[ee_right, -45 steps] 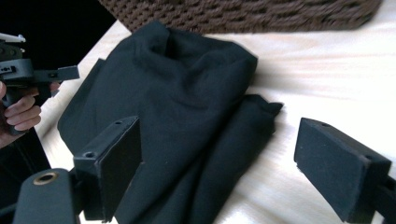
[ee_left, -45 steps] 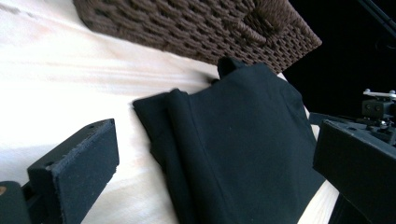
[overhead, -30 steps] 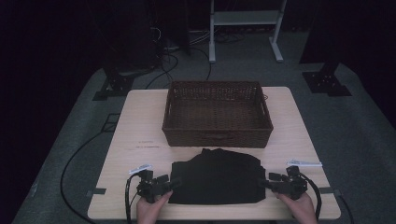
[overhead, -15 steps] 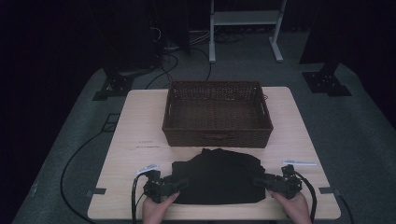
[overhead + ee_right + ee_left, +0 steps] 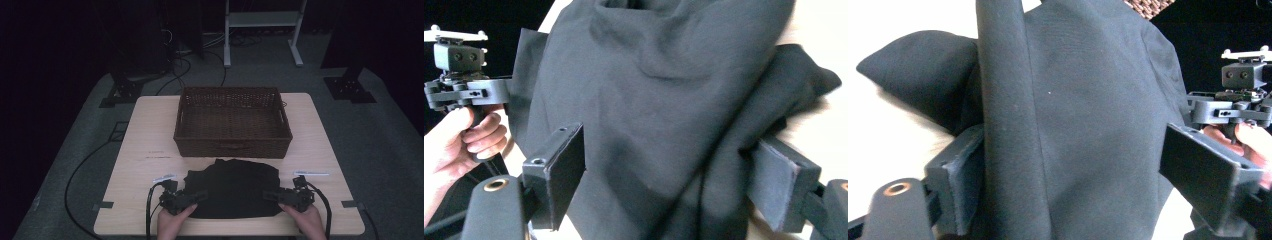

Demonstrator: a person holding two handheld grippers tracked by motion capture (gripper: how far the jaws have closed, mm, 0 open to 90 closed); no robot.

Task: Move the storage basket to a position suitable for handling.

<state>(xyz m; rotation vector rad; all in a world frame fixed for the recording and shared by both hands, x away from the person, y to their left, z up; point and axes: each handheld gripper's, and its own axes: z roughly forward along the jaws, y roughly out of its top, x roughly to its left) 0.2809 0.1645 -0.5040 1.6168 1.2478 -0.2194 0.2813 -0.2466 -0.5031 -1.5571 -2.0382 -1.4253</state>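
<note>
Black garment point(image 5: 232, 187), soft, limp and light, lies just before the wicker basket point(image 5: 232, 122). Left gripper point(image 5: 200, 196) and right gripper point(image 5: 268, 194), jaws just closing, straddle its side edges, not yet pinching; best grasped there.

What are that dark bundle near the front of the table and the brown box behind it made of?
The black garment looks like soft knit fabric, perhaps cotton: matte, with a fine weave and loose folds in the gripper views. The basket seems woven wicker or rattan, judging by its brown plaited walls and open mesh bottom.
</note>
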